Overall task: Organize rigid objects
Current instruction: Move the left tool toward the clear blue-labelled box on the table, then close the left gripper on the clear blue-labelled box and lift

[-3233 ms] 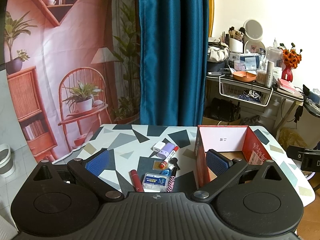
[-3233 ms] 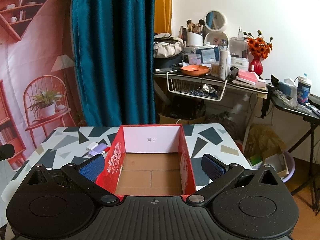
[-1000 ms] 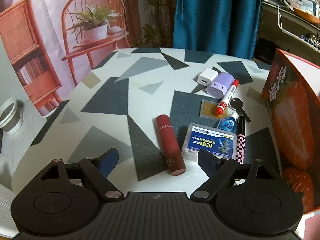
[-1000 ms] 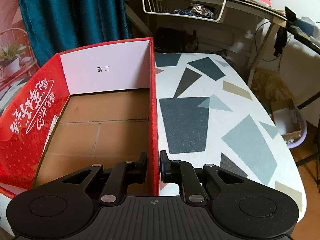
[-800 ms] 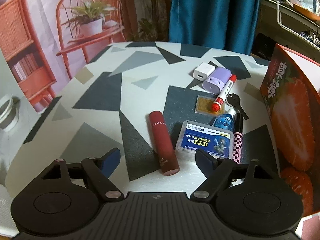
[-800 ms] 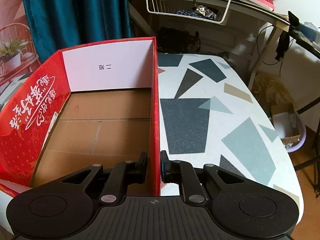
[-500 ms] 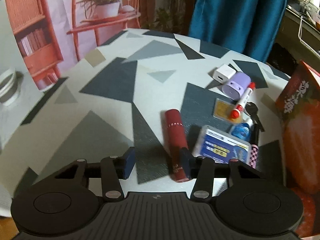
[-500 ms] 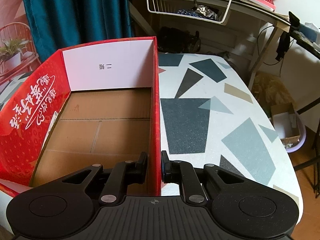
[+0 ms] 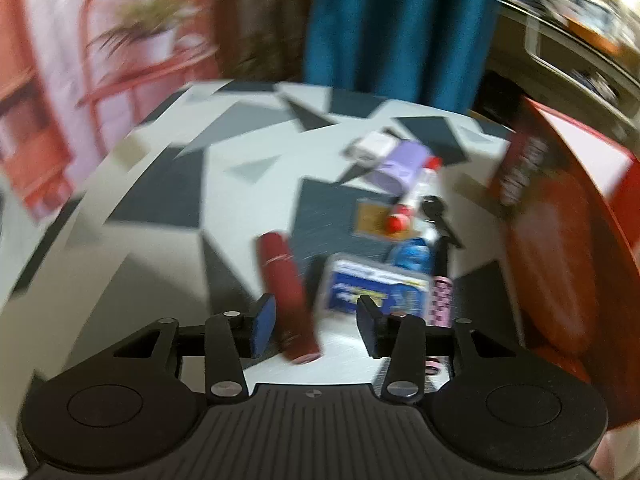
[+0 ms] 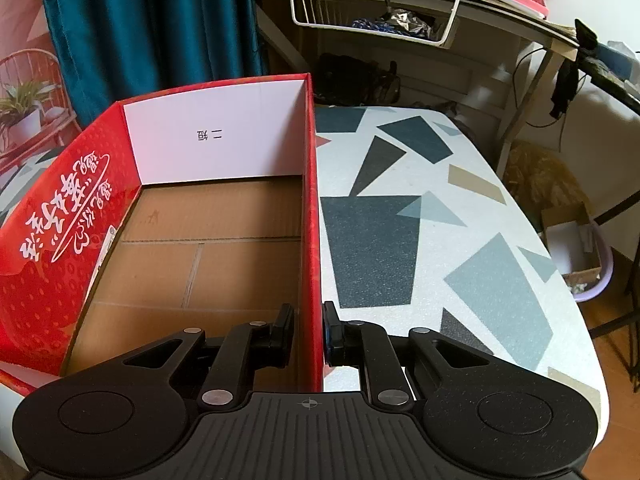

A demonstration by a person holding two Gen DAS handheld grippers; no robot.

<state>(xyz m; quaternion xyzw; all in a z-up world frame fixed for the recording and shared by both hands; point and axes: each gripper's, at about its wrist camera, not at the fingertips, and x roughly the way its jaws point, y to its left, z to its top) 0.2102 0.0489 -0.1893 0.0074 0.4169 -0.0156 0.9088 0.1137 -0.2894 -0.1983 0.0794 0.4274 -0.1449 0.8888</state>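
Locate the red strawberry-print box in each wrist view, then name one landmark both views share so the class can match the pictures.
Left wrist view: the red strawberry-print box stands at the right edge, blurred, right of the small items.
Right wrist view: the box fills the left and centre, open and empty; the right gripper is clamped on its right wall.
Shared landmark: the teal curtain behind the table.
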